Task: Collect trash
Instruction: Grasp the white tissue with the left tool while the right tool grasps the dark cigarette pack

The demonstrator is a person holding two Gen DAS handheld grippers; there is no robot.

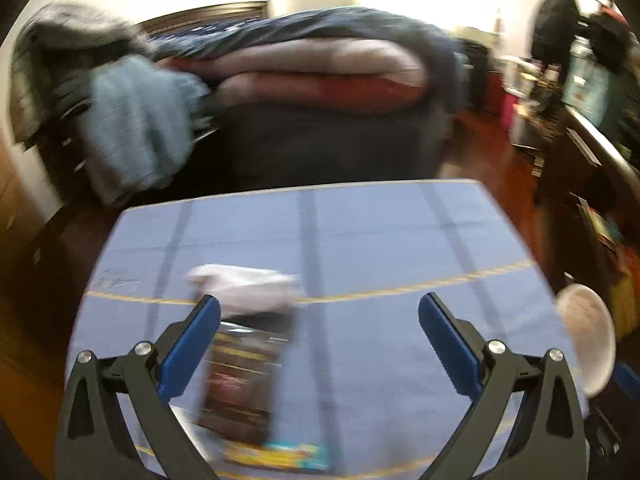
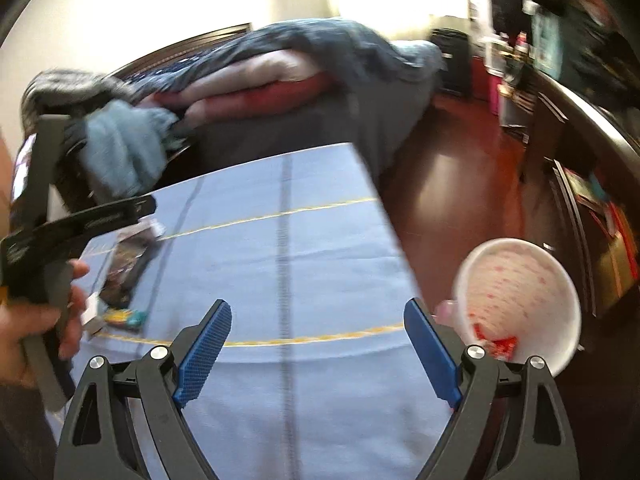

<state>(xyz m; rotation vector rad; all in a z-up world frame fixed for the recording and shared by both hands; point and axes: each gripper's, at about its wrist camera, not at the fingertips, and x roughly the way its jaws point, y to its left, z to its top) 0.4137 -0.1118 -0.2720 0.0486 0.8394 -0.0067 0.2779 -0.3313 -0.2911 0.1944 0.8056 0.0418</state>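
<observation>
Both grippers are hanging wide open over the blue tablecloth and gripping nothing. Just below my left gripper, by its left finger, a dark wrapper is lying flat on the cloth, a crumpled white tissue touching its far end. Off to the right of my right gripper, past the table edge, a white cup is sitting with red scraps inside. Further out, a bed piled with blankets.

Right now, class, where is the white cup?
In the right wrist view the white cup sits at the right edge of the blue cloth, just right of the right gripper, a red wrapper inside.
</observation>
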